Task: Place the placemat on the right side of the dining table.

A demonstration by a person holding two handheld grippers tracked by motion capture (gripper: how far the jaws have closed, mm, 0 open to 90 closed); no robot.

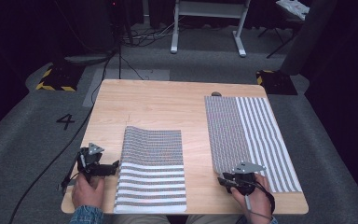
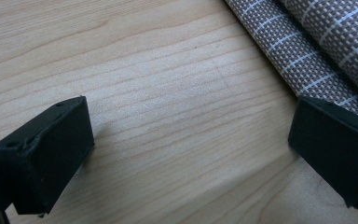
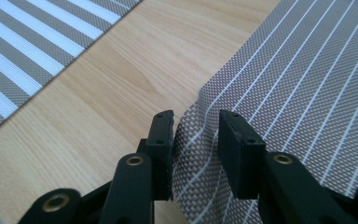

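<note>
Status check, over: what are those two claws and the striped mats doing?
Left gripper open, beside near mat. Right gripper open, far mat edge between jaws. Nothing in the way.

Two striped mats are lying on a wooden table (image 1: 158, 100). The left gripper (image 1: 103, 169) is sitting beside the near mat (image 1: 153, 170). The right gripper (image 1: 227, 179) is touching the far mat's (image 1: 249, 135) corner.
</note>
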